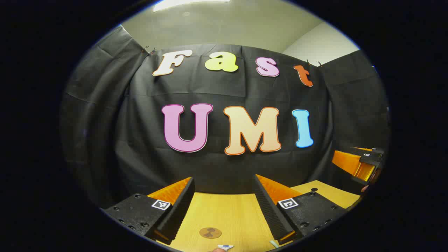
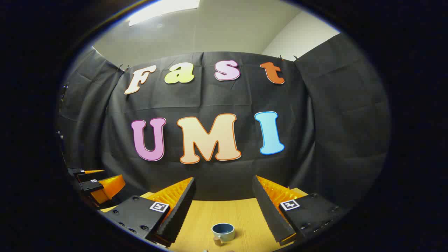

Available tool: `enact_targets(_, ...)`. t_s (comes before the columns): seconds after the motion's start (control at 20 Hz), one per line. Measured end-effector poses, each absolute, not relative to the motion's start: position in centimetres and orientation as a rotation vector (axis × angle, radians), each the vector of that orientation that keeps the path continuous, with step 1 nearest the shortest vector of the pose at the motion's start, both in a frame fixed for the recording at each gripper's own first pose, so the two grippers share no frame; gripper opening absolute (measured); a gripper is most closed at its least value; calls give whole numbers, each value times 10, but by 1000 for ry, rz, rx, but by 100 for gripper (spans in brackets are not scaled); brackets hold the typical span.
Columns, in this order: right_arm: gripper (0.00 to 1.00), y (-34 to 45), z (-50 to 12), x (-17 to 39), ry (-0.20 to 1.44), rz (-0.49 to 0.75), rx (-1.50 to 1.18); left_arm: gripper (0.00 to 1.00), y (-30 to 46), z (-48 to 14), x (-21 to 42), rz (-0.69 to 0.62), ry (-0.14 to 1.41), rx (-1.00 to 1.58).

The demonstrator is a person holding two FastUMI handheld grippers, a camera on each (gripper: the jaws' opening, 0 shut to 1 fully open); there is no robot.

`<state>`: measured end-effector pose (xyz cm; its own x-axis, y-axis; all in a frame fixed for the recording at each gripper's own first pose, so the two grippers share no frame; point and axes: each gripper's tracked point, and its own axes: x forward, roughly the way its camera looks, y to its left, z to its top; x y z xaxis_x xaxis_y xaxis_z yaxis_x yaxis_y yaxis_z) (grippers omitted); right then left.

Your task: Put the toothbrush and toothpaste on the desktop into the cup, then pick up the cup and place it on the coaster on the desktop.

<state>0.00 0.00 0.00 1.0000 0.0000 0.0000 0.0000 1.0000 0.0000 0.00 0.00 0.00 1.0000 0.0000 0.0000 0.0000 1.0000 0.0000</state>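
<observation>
**Both claws raised and empty, nothing yet in the cup**

In the left gripper view, the left gripper [image 1: 224, 196] hung above the pale wooden desktop [image 1: 227, 213] with its black ribbed fingers spread wide and nothing between them. Below the gap lay the small round brown coaster [image 1: 210, 232], flat on the wood. At the very bottom rim a white and blue sliver [image 1: 225, 247] showed, and a thin pale tip [image 1: 273, 244] lay just right of it; these were probably the toothpaste and the toothbrush, though too little was visible to be sure. Far to the right, the right gripper [image 1: 364, 168] was held up near the desktop's edge.

In the right gripper view, the left gripper appeared at far left, and the right gripper's own fingers stood wide apart and empty. Between them, low down, stood the short grey-blue cup [image 2: 223, 231], upright and mouth open, with a small brown object [image 2: 217, 240] just beside it that I could not identify.

The risks, as I judged them: both items lay at the limit of sight, so a descent could have missed them or pinched only a tip. A long toothbrush leaning in so low a cup could have tipped it, especially during the lift.

The middle of the desktop looked open, offering free room between cup and coaster; the far edge met the booth's cloth.
</observation>
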Motion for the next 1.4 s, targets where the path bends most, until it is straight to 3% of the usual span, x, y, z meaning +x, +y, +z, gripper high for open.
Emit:
enact_targets(0.9,98,9,-1,5,-2,18,-60,95,10,-7,6,38,11,-7)
enact_targets(1.4,100,55,-140,-8,459,164,-188,95,66,-16,-8,118,8,50)
